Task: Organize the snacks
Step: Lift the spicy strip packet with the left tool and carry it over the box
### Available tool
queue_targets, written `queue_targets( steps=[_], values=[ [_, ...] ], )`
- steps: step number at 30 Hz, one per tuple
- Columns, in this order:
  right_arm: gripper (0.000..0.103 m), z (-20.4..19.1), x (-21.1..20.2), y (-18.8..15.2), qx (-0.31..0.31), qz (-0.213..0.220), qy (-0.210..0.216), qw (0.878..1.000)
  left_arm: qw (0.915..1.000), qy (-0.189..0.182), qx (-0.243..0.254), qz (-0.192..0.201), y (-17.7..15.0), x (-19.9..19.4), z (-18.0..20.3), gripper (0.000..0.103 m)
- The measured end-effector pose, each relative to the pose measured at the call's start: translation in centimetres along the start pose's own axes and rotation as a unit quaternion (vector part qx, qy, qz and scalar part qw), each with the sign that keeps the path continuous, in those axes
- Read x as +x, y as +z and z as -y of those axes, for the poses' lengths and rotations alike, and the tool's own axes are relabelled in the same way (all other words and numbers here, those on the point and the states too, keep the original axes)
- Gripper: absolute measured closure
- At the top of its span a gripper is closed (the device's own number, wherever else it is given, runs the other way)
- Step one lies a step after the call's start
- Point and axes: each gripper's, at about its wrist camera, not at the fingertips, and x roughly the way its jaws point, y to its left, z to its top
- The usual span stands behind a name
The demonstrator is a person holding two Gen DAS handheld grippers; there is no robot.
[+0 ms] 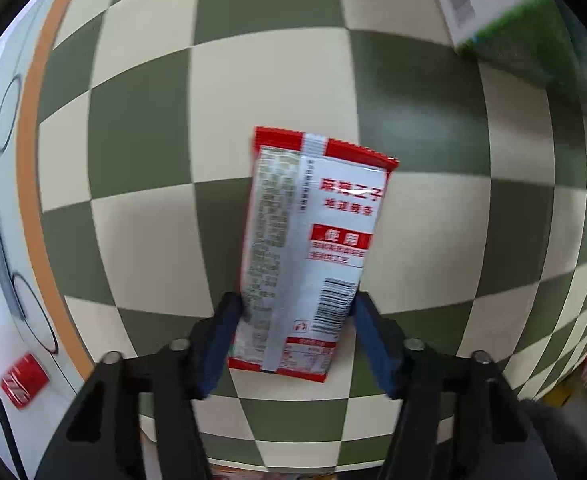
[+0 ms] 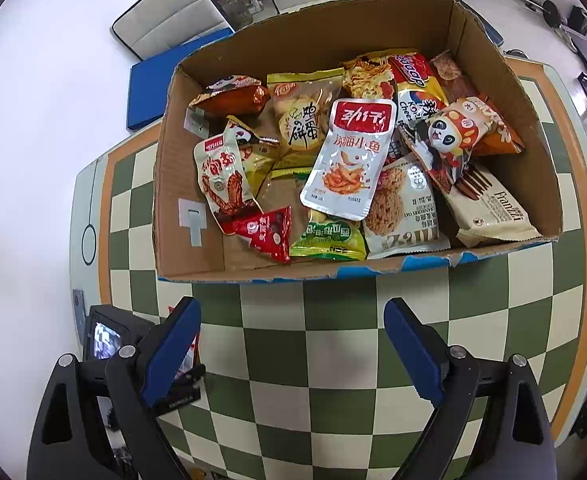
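My left gripper (image 1: 297,310) is shut on a red and white snack packet (image 1: 309,248), back side up with a barcode, held above the green and cream checkered table (image 1: 141,140). My right gripper (image 2: 291,316) is open and empty, over the table just in front of a cardboard box (image 2: 185,236). The box holds several snack packets, among them a white and red fish snack pouch (image 2: 349,160) and a Franzzi biscuit pack (image 2: 493,212).
A corner of the box (image 1: 505,12) shows at the top right of the left wrist view. A small red packet (image 1: 24,378) lies near the table's orange border at the left. The other gripper's body (image 2: 109,340) sits left of my right gripper. Chairs (image 2: 165,16) stand beyond the table.
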Motion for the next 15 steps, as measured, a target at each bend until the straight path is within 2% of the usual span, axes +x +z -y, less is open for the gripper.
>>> queue_targets(
  steps=[10,15],
  values=[
    [0.008,0.8,-0.2,-0.3,0.000,0.002,0.007,1.000,0.9985,-0.015,-0.049,0.019,-1.9,-0.5,-1.6,0.055],
    [0.008,1.5,-0.7,-0.4,0.004,0.004,0.012,1.000,0.9964,-0.041,-0.062,0.041,-3.6,-3.1,-1.7,0.056]
  ],
)
